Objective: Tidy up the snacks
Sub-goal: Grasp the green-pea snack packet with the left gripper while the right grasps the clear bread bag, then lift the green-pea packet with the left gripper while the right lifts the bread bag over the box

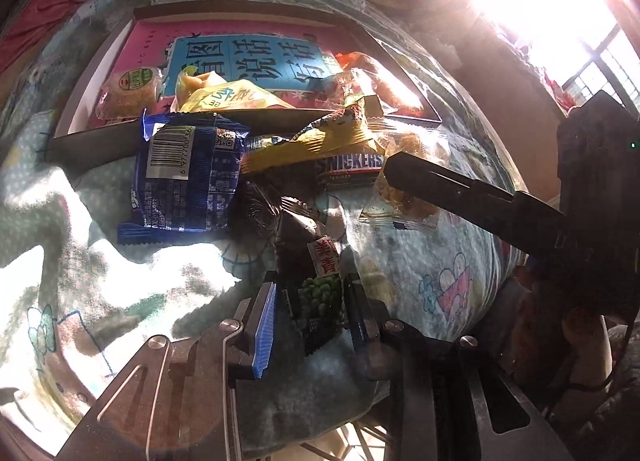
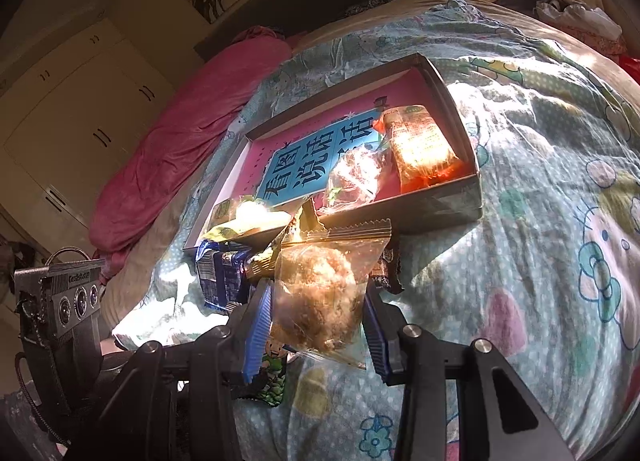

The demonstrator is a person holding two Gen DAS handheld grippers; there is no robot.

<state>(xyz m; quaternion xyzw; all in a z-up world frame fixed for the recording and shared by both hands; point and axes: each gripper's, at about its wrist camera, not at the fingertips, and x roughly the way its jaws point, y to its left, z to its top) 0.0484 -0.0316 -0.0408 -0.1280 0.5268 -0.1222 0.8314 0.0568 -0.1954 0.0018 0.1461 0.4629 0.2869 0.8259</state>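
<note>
Shallow box (image 2: pixel 452 207) on the bed, its floor lined with a pink-and-blue book cover (image 1: pixel 248 57). Inside: an orange-red packet (image 2: pixel 424 149) at one end, a clear crinkled packet (image 2: pixel 356 177) beside it, a round cake in a green-labelled wrapper (image 1: pixel 130 91) at the other end, and a yellow bag (image 1: pixel 228 95) lying over the near wall.

Surface: a pale blue cartoon-print quilt (image 2: pixel 540 181), strongly sunlit, with a pink blanket (image 2: pixel 176 149) along its far side. Cream cupboards (image 2: pixel 80 113) stand behind; a bright window (image 1: pixel 600 61) gives heavy glare.

Loose snacks in front of the box: a blue packet (image 1: pixel 188 185), a yellow wrapper (image 1: pixel 320 141) and a Snickers bar (image 1: pixel 352 169), partly overlapping.

Left gripper (image 1: pixel 310 313): closed on a dark packet of green peas (image 1: pixel 320 297), which stands between its pads just above the quilt. Right gripper (image 2: pixel 316 321): closed on a clear bag holding a brown round cake (image 2: pixel 320 289), near the box's front wall and hiding part of the pile.
</note>
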